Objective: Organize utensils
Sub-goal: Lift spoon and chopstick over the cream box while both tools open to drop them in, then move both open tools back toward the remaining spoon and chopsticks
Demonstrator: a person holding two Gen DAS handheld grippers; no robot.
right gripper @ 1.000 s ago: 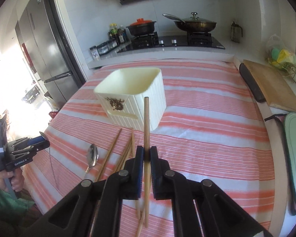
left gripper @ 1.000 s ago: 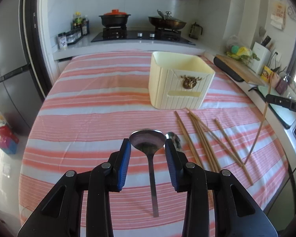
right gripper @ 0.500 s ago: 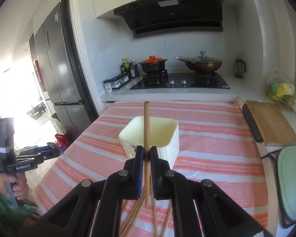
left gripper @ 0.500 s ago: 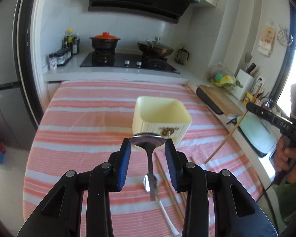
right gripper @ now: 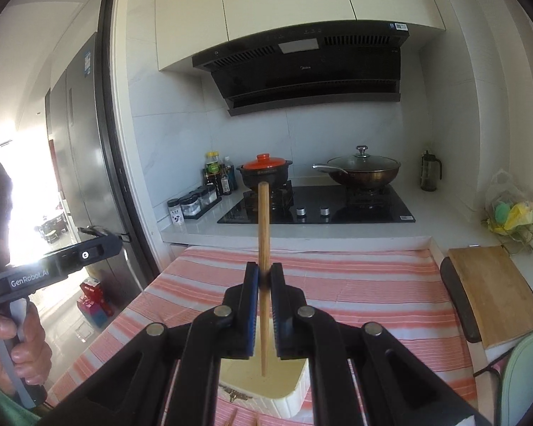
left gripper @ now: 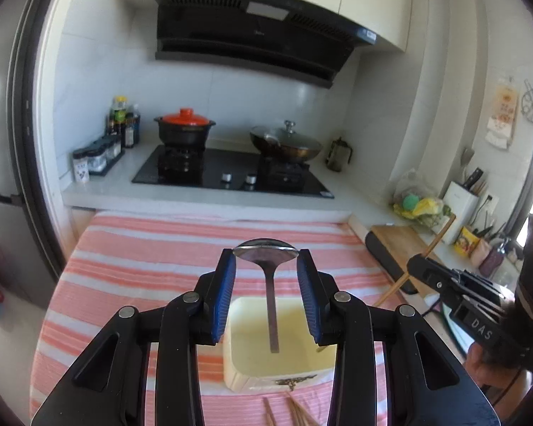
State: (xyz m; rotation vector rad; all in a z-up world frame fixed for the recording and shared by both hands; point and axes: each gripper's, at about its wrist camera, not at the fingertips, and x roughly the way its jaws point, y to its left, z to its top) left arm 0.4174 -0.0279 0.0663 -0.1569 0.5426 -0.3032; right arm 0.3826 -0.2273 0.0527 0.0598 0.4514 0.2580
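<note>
- Steel is showing between the blue pads of the left gripper [left gripper: 266, 266] in the left wrist view: a spoon [left gripper: 270, 284] is being pinched by the rim of its bowl, one pad on each side.
- The spoon's long axis is running close to vertical, bowl at the top, handle pointing down, its free end hanging over the open mouth of the cream container [left gripper: 248, 380].
- The container is sitting on the pink-and-white striped tabletop [left gripper: 142, 259], a brass ornament on its near wall; loose chopsticks [left gripper: 295, 415] are lying on the cloth just in front of it.
- At the right of this view, the right gripper [left gripper: 421, 264] is carrying a wooden chopstick [left gripper: 430, 248] that is slanting up to the right.
- In the right wrist view, the right gripper [right gripper: 264, 278] is clamping tight on that chopstick [right gripper: 263, 234], the pads nearly meeting around the shaft.
- Here the chopstick is standing almost upright: its upper end is rising in front of the stove [right gripper: 316, 209], and its lower end is pointing down over the container [right gripper: 287, 394], hanging above the inside.
- A cutting board [right gripper: 494, 291] is lying on the counter to the right.
- At the left edge, a hand [right gripper: 21, 351] is gripping the handle of the left gripper [right gripper: 99, 245]; how its fingers are standing cannot be told from this side.
</note>
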